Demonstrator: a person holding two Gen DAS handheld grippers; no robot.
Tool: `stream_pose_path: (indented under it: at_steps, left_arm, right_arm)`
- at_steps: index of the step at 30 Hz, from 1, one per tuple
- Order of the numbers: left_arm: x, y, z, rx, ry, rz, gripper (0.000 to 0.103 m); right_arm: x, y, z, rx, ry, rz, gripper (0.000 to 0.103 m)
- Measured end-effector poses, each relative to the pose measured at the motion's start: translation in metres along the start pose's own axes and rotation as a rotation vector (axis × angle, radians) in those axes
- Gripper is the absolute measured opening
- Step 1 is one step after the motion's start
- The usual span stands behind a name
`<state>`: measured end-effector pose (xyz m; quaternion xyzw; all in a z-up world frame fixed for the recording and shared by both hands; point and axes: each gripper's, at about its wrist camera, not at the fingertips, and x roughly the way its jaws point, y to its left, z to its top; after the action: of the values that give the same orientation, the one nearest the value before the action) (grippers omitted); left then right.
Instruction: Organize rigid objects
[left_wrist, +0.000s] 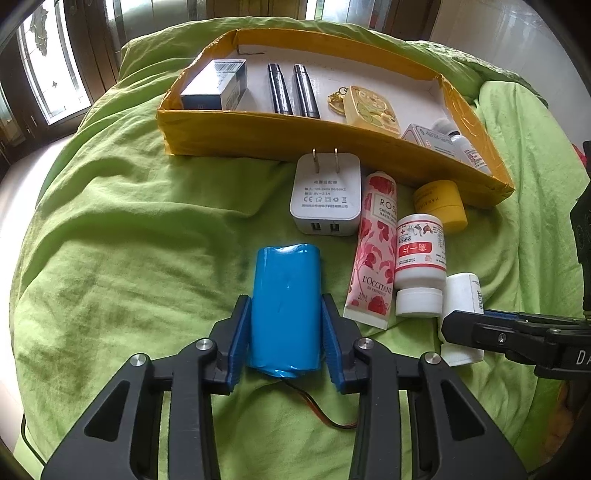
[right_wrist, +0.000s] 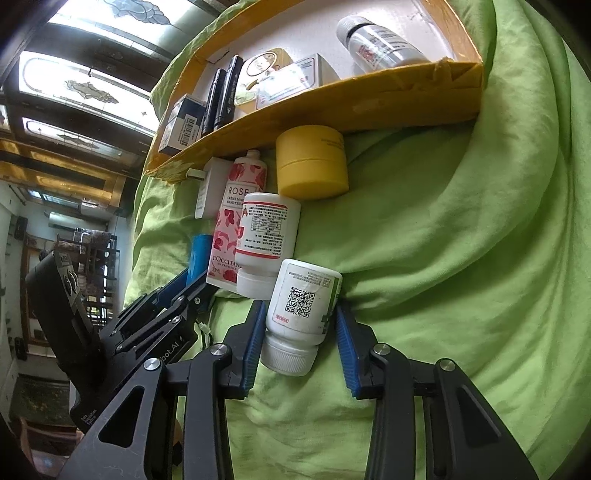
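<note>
A blue battery pack (left_wrist: 284, 306) lies on the green cloth between the pads of my left gripper (left_wrist: 286, 314); the pads touch or nearly touch its sides. My right gripper (right_wrist: 301, 325) is open around a white pill bottle with a QR label (right_wrist: 301, 314), a gap showing at the right pad. That bottle also shows in the left wrist view (left_wrist: 461, 299). A yellow cardboard tray (left_wrist: 258, 129) behind holds a blue-white box (left_wrist: 218, 86), two dark tubes (left_wrist: 291, 92) and a yellow case (left_wrist: 371, 107).
On the cloth before the tray lie a white charger (left_wrist: 325, 195), a rose hand-cream tube (left_wrist: 375, 251), a red-labelled white bottle (left_wrist: 419, 262) and a yellow jar (left_wrist: 443, 205). The cloth (left_wrist: 129, 240) falls away at the left. A red-black wire (left_wrist: 317, 406) trails from the battery.
</note>
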<state>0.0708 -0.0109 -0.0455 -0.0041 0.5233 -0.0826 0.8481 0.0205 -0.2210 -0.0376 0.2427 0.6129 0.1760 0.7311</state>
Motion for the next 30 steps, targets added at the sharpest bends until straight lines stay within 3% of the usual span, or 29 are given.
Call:
stream_pose_path:
  at_steps: [12, 30]
  left_arm:
    - [-0.021, 0.017, 0.007, -0.079, -0.084, -0.058, 0.034]
    - [-0.024, 0.015, 0.007, -0.064, -0.099, -0.058, 0.034]
  right_arm:
    - [-0.009, 0.008, 0.002, -0.017, -0.051, 0.023, 0.033]
    - [-0.012, 0.014, 0.005, -0.033, -0.075, 0.014, 0.033]
